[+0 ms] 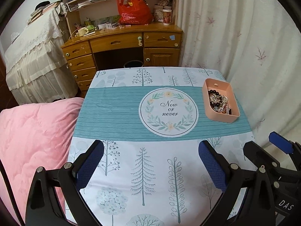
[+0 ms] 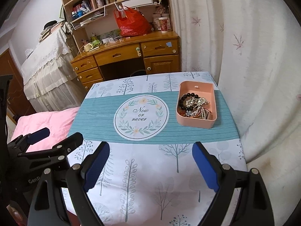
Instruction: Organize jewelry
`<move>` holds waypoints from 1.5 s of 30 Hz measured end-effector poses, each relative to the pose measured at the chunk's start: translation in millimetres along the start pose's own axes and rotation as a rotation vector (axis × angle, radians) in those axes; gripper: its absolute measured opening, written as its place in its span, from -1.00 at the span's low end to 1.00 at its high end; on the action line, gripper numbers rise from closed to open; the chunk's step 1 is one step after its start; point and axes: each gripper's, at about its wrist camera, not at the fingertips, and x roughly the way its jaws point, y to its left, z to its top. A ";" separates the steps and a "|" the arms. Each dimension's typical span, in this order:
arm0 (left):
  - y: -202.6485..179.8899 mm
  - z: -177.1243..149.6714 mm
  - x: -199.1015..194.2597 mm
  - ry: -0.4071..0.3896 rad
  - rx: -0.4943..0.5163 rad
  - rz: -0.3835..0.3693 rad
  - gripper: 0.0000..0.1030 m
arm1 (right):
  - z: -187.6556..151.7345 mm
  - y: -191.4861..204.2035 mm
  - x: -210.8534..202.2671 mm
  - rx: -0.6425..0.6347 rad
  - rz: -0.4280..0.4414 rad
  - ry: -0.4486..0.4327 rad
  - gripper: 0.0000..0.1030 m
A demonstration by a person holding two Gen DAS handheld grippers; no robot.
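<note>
A pink tray [image 1: 233, 96] sits at the right of the table on the teal band; it also shows in the right wrist view [image 2: 195, 123]. It holds a tangled heap of jewelry [image 1: 219, 101]: a black bead bracelet [image 2: 185, 97], sparkly chains and pearl strands [image 2: 197, 103]. My left gripper [image 1: 151, 162] is open and empty over the table's front edge. My right gripper [image 2: 150, 162] is open and empty, also at the front, well short of the tray. Each gripper shows at the edge of the other's view.
The table wears a tree-print cloth with a round "Now or never" emblem [image 1: 168, 112]. A pink quilt [image 1: 33, 143] lies left of the table. A wooden desk [image 1: 122, 43] with a red bag stands behind; a curtain [image 1: 254, 37] hangs on the right.
</note>
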 end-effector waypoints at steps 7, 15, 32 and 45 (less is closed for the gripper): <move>-7.3 0.1 -3.0 -0.003 0.013 0.004 0.94 | -0.2 -5.6 -2.3 0.003 -0.009 -0.005 0.75; -13.5 0.0 -4.5 -0.007 0.028 0.008 0.94 | -2.9 -11.7 -6.1 0.012 -0.025 -0.012 0.75; -14.8 1.5 -3.0 -0.008 0.023 0.005 0.94 | -3.8 -7.0 -4.9 0.003 -0.032 -0.013 0.75; -13.7 2.8 -2.5 -0.016 0.014 0.012 0.94 | -3.8 -4.3 -5.4 0.000 -0.036 -0.013 0.75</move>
